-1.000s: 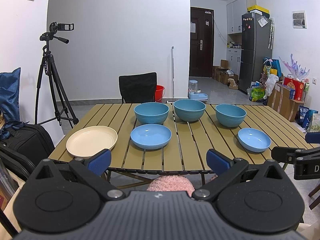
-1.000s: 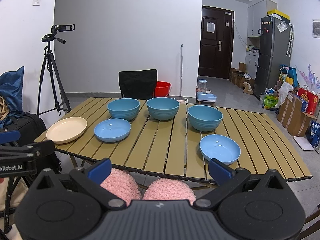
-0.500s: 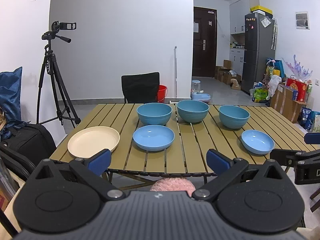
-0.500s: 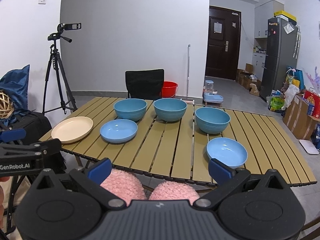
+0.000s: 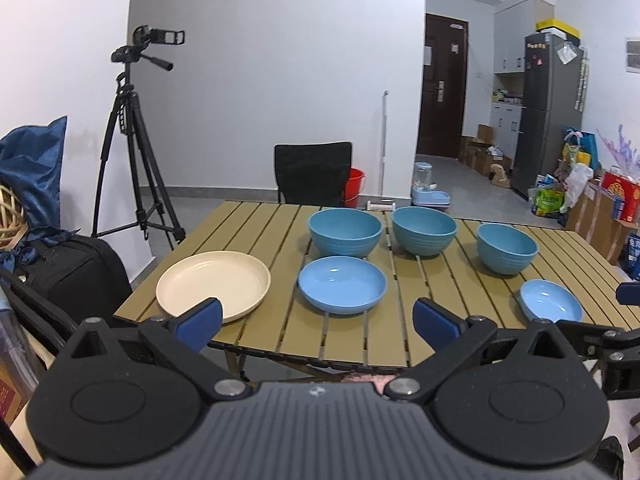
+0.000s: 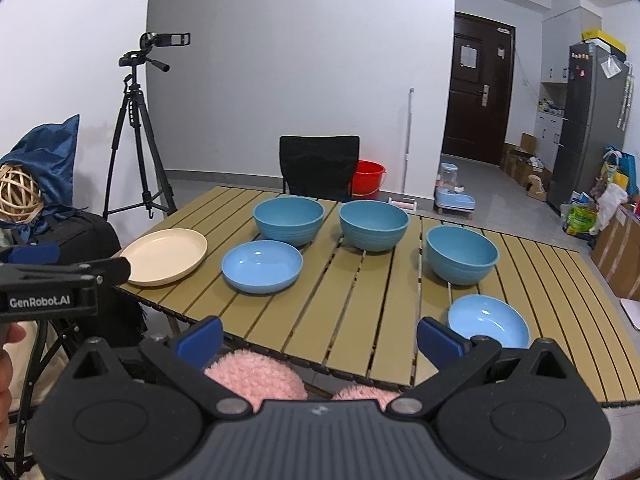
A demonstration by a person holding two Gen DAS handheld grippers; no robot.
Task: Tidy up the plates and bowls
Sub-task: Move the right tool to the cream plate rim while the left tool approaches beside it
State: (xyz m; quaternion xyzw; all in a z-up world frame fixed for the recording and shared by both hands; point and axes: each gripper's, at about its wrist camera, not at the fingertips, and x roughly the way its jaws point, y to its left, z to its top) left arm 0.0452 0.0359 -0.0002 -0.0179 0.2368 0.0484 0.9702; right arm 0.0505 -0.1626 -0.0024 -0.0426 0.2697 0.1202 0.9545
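Observation:
On a slatted wooden table (image 5: pixel 404 340) stand three deep blue bowls in a back row: left (image 5: pixel 345 231), middle (image 5: pixel 424 230), right (image 5: pixel 507 247). In front lie a cream plate (image 5: pixel 213 283), a shallow light-blue bowl (image 5: pixel 342 285) and a smaller light-blue bowl (image 5: pixel 551 306). My left gripper (image 5: pixel 318 322) is open over the near table edge, holding nothing. In the right wrist view the same dishes show: cream plate (image 6: pixel 165 256), shallow bowl (image 6: pixel 262 265), small bowl (image 6: pixel 487 321). My right gripper (image 6: pixel 320 340) is open and empty, just short of the small bowl.
A black chair (image 6: pixel 319 168) stands behind the table with a red bucket (image 6: pixel 368 178) beside it. A camera tripod (image 5: pixel 134 140) and a black bag (image 5: pixel 72 268) are at the left. Pink fluffy slippers (image 6: pixel 256 374) show below the table edge. A fridge (image 5: pixel 550 112) and boxes fill the right.
Both grippers have moved closer to the table and a little higher, so the dishes look larger. Jaws stay open. No dish has moved.

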